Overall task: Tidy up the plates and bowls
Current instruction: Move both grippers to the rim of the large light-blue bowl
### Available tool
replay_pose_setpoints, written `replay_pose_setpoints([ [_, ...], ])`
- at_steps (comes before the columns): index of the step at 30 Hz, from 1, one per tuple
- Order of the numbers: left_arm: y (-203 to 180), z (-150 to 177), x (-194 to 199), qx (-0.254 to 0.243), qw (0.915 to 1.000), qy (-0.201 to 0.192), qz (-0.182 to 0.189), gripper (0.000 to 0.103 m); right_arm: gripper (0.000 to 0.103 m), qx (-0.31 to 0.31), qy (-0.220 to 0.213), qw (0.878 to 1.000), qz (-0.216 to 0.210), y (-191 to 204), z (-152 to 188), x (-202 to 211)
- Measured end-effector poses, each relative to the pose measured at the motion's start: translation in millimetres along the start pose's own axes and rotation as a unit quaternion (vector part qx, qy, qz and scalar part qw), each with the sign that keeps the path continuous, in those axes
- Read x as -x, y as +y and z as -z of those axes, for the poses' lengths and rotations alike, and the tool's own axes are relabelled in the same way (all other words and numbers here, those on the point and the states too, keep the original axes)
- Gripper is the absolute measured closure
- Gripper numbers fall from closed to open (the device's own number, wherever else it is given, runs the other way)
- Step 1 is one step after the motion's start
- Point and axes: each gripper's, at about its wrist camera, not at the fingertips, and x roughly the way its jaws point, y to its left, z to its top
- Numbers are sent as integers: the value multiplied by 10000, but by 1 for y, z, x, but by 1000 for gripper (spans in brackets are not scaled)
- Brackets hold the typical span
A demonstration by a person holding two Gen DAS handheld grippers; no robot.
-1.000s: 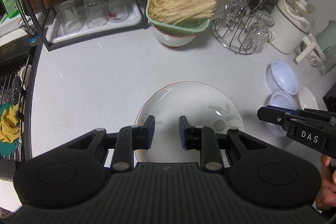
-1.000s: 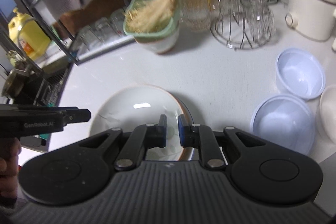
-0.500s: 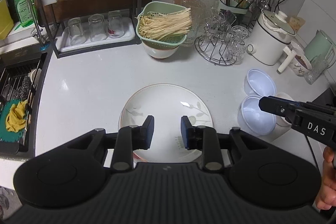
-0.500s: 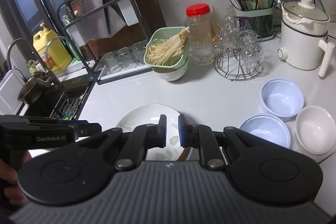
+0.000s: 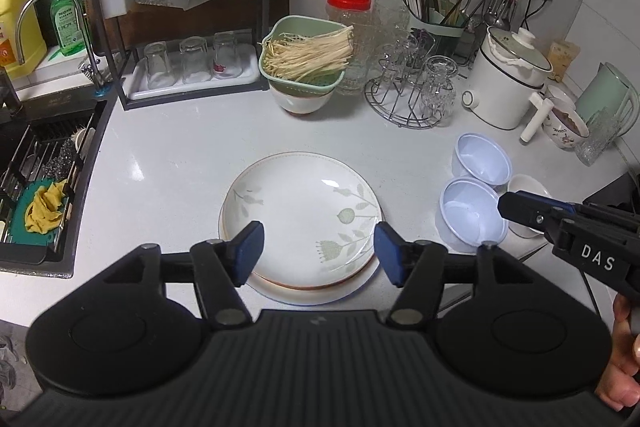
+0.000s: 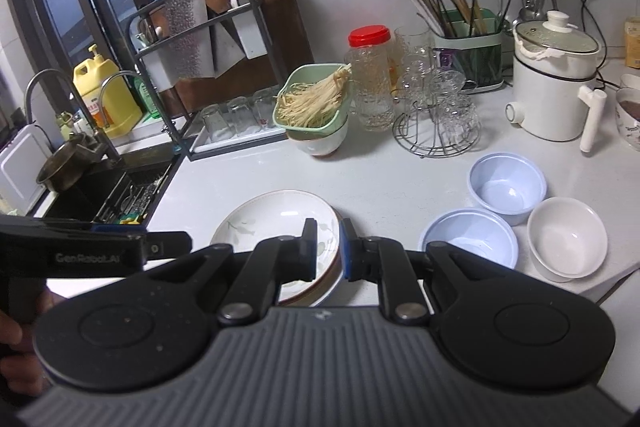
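Stacked floral plates (image 5: pixel 300 203) seen below left gripper (image 5: pixel 319 251), jaws just opened, nothing held; right gripper (image 6: pixel 328 247) closed, empty, above plate rim

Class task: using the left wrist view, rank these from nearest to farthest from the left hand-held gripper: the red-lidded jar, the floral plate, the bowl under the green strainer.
1. Floral plate, on the counter just beyond the left hand-held gripper.
2. Bowl under the green strainer, mid-counter, beyond the plate.
3. Red-lidded jar, behind it, near the wall.

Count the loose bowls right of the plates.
3: two blue bowls, far and near, and a white bowl at the counter's edge. More may sit beyond the frame.
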Motion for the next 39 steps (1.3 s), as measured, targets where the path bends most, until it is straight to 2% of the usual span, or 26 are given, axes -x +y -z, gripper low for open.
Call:
replay_pose_setpoints([
  [1,0,0,1,0,10000,-28,-1,33,86,-6,-2,10000,41,-1,1,0],
  [2,-1,0,2,-1,10000,-50,-6,32,75,-13,8,9999,106,-3,1,0],
  [4,-3,0,3,5,10000,-72,-2,32,61,-62,-30,9998,210,-7,2,3],
  [7,-7,-3,1,-23,9999,-108,51,32,50,-96,-113,9995,285,-13,2,9],
  [10,-14,-6,-4,-66,9998,-100,130,32,33,-126,-152,9989,434,-18,3,13],
  [11,-16,-7,-5,-84,9998,-102,171,32,31,-157,-165,9986,480,-20,3,14],
  [17,-34,-13,-22,-311,9988,-8,375,32,31,-425,-162,9966,684,-37,6,15],
  [26,-63,-25,-74,-678,9941,300,789,32,31,-937,-49,9893,1119,-70,16,-1],
  [34,-93,-37,-120,-963,9879,513,1101,32,31,-1242,379,9832,1283,-101,19,-27],
  [39,-102,-42,-162,-851,9858,914,1120,32,32,-1356,747,9793,1301,-122,21,-52],
])
